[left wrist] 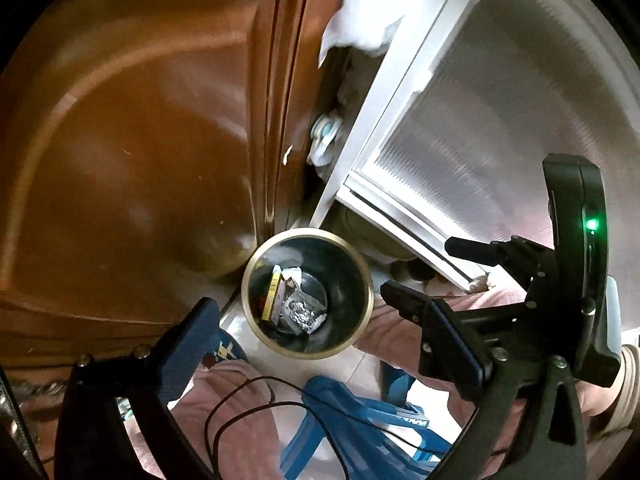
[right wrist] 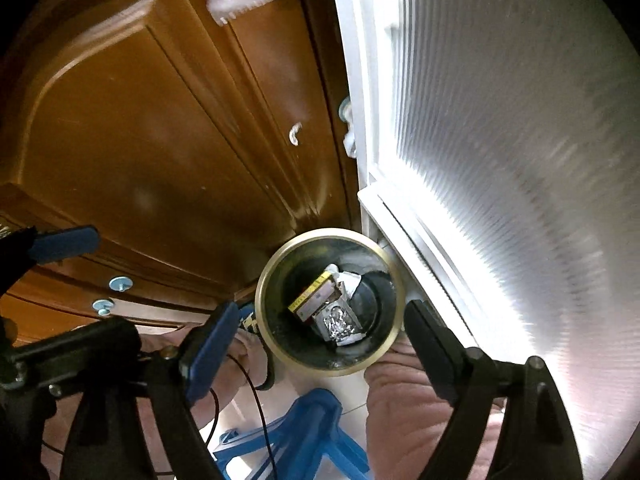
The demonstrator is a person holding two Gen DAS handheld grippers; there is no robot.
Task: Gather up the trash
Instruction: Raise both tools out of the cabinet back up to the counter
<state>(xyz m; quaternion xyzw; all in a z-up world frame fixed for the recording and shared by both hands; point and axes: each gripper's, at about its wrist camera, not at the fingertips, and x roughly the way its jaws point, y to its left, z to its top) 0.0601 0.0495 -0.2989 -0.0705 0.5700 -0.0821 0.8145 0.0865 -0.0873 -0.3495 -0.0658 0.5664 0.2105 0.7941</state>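
While both grippers hang above it with nothing between their fingers, the trash bin stands on the floor in the corner between a brown wooden door and a white ribbed panel.

Left wrist view: the left gripper points steeply down at the bin, its fingers spread wide and empty, one blue-padded finger at lower left. The right gripper enters from the right, also spread. Inside the bin lie a yellow-edged packet and a crumpled foil wrapper. A blue plastic stool and a black cable sit below, near pink-clad legs.

Right wrist view: the right gripper frames the bin between its separated fingers; the packet and foil rest at the bottom. The left gripper shows at the left edge.

Judged step: a drop into the bin looks complete, since trash lies inside and both pairs of fingers are free. The next move probably calls for turning away from the bin to find further litter, keeping clear of the cable and stool.
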